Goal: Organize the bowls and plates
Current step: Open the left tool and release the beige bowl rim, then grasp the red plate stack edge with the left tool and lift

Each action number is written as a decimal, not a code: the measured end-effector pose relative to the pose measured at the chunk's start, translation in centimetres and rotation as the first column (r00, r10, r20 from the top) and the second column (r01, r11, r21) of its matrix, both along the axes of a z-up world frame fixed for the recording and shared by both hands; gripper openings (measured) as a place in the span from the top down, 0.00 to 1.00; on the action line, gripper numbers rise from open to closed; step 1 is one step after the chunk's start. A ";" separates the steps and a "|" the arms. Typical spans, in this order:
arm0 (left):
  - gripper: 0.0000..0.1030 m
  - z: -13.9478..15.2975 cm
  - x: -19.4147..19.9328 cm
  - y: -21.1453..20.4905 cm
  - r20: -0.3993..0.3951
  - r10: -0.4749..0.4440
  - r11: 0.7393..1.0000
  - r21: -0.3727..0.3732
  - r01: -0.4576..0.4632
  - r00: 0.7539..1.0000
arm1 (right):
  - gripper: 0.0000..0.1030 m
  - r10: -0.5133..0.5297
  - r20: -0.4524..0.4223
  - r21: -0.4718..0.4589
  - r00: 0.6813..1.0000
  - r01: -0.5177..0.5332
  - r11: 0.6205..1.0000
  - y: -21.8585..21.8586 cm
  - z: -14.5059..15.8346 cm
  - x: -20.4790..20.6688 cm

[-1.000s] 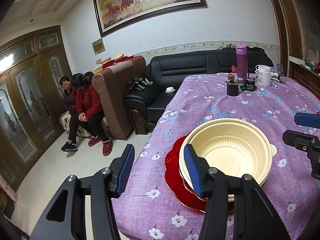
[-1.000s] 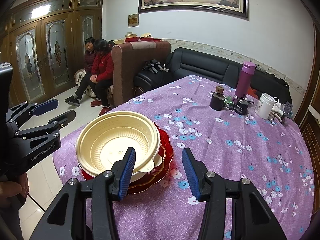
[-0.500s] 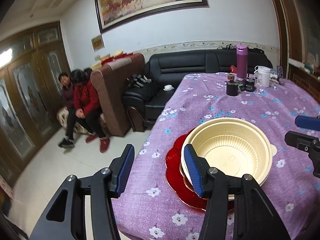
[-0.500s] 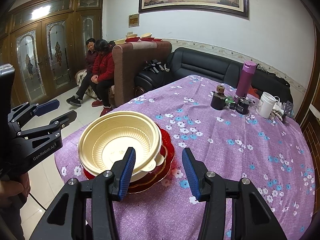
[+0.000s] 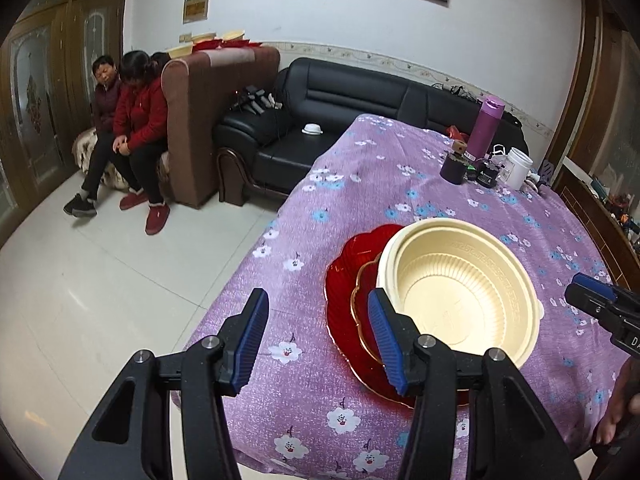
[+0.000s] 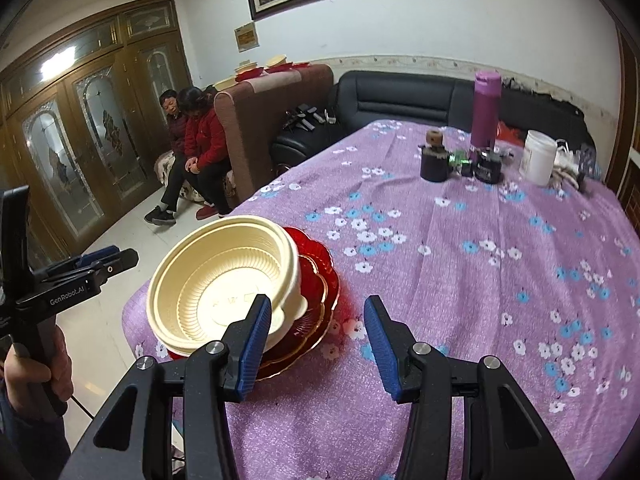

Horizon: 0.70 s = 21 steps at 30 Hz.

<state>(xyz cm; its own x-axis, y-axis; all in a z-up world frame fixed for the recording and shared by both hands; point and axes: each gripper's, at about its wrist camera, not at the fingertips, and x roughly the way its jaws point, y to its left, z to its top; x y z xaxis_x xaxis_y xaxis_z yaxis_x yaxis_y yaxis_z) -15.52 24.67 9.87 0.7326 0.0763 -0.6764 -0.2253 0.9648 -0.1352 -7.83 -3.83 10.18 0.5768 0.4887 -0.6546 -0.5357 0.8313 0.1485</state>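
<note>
- Left tool (image 5: 316, 336): jaws wide apart, gripping nothing, poised over the table (image 5: 400, 184) edge with the stack at its 2 o'clock.
- Right tool (image 6: 316, 336): equally wide, empty; stack at its 10 o'clock.
- Cream bowls (image 5: 460, 288), probably two nested, sit on red plates (image 5: 340, 280) near the table's corner.
- Flask (image 6: 486, 108) and jar (image 6: 538, 156) stand far across.
</note>
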 end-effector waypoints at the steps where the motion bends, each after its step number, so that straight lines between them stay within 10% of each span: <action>1: 0.50 -0.2 0.1 0.1 -0.005 -0.002 1.000 -0.008 0.002 1.000 | 0.49 -0.001 -0.007 0.000 1.000 0.001 1.000 -0.1 -0.2 0.2; 21: 0.76 -4.3 2.5 1.5 -0.092 -0.041 0.993 -0.118 0.030 0.995 | 0.52 -0.030 -0.186 0.050 0.982 0.039 0.998 -1.5 -4.8 4.1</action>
